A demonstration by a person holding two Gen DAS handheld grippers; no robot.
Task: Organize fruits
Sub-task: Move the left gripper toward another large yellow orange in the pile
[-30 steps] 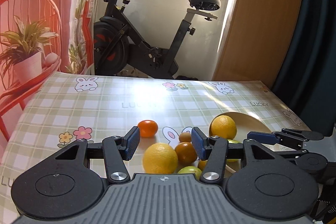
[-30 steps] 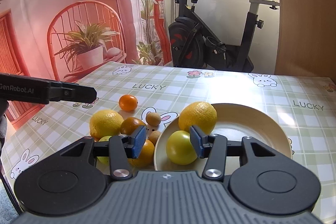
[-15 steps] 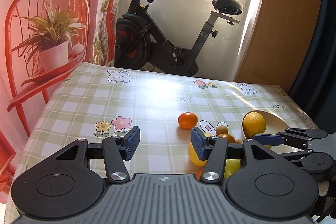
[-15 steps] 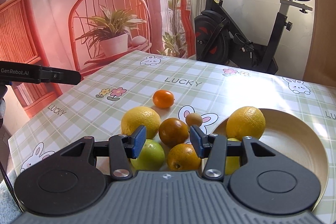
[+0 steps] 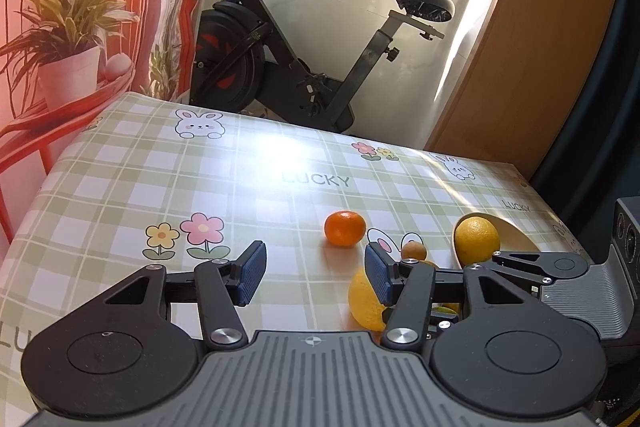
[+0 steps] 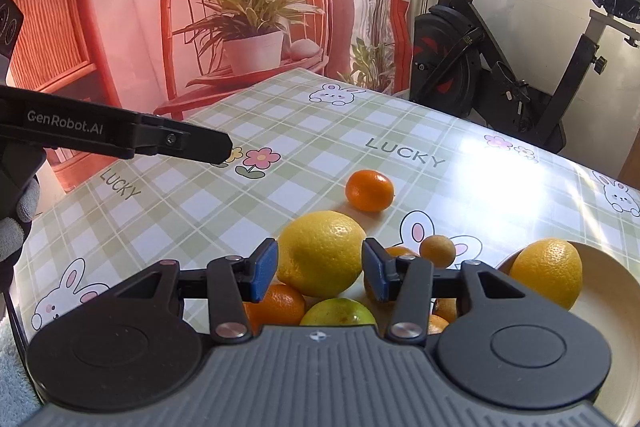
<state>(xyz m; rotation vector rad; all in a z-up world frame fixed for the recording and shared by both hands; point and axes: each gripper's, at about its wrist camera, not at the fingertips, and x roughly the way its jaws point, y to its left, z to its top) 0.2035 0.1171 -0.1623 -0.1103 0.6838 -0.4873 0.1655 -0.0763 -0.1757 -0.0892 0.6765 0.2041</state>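
Right gripper (image 6: pixel 319 269): fingers spread wide, holding nothing, framing the large yellow lemon (image 6: pixel 322 253) on the checked surface (image 6: pixel 280 131); lemon's long axis runs roughly left to right. Orange (image 6: pixel 276 303) and green fruit (image 6: pixel 338 311) lie just beside it. Small mandarin (image 6: pixel 369 190) sits apart, farther out. Another yellow citrus (image 6: pixel 546 273) rests in the plate (image 6: pixel 600 267). Left gripper (image 5: pixel 315 271): fingers wide apart, empty, over bare surface.

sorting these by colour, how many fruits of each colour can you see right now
Yellow: 2, the large lemon and the one in the bowl.
Orange: at least 4, including the lone mandarin.
Green: 1.
Brownish, small: 1.
Total: at least 8.
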